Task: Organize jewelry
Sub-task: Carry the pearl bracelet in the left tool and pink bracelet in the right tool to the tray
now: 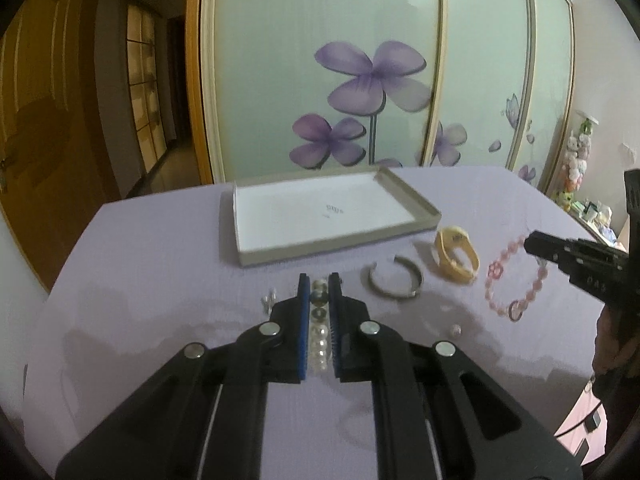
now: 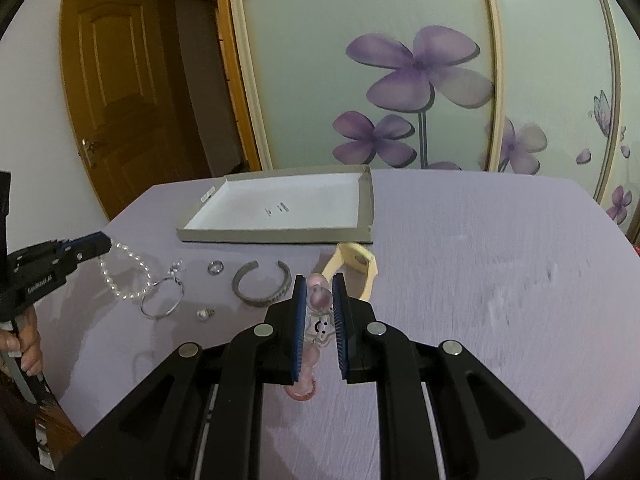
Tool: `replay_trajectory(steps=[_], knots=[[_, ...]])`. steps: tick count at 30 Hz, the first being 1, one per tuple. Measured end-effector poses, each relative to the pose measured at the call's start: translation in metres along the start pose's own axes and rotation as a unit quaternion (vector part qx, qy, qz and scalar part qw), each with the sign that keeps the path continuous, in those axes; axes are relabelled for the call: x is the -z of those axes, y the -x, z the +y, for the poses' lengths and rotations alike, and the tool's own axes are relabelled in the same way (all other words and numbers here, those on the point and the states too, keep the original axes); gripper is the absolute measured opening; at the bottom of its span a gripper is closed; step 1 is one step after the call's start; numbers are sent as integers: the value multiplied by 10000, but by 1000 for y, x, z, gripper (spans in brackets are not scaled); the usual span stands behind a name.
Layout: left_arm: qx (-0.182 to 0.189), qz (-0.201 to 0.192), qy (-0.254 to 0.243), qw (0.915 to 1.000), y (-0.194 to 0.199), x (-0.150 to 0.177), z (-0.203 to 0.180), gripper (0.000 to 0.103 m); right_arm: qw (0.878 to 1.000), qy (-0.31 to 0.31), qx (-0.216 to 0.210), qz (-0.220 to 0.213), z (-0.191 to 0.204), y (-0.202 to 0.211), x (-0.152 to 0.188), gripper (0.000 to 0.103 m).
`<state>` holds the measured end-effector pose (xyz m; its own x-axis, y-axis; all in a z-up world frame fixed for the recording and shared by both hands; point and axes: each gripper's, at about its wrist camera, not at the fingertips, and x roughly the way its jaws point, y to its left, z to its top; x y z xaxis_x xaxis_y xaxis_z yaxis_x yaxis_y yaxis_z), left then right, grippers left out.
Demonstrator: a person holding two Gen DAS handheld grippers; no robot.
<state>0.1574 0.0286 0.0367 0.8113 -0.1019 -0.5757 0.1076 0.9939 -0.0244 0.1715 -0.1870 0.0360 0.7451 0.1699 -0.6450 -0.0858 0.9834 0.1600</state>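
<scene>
The left gripper (image 1: 319,282) was clamped tight on the pearl bracelet (image 2: 127,276), its loop dangling clear above the purple table (image 2: 480,264). The right gripper (image 2: 319,282) pinched the pink bead bracelet (image 1: 514,280), a smiley charm wedged between the blue pads (image 2: 299,320). Beyond lay the grey open cuff (image 2: 262,286), the yellow band (image 2: 354,266), a thin silver bangle (image 2: 162,298) and a small ring (image 2: 215,267). A tiny bead (image 2: 205,313), or perhaps an earring, sat nearer. The shallow white box (image 1: 332,240) waited at the far edge, apparently empty but for printed marks
</scene>
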Motion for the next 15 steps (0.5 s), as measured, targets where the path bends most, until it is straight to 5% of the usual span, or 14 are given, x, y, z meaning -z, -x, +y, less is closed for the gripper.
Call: replay_trajectory(steps=[15], knots=[[-105,-356,305,9988,-30,-49,11,9,9988,384,100,-277,-1,-24,-55,14]])
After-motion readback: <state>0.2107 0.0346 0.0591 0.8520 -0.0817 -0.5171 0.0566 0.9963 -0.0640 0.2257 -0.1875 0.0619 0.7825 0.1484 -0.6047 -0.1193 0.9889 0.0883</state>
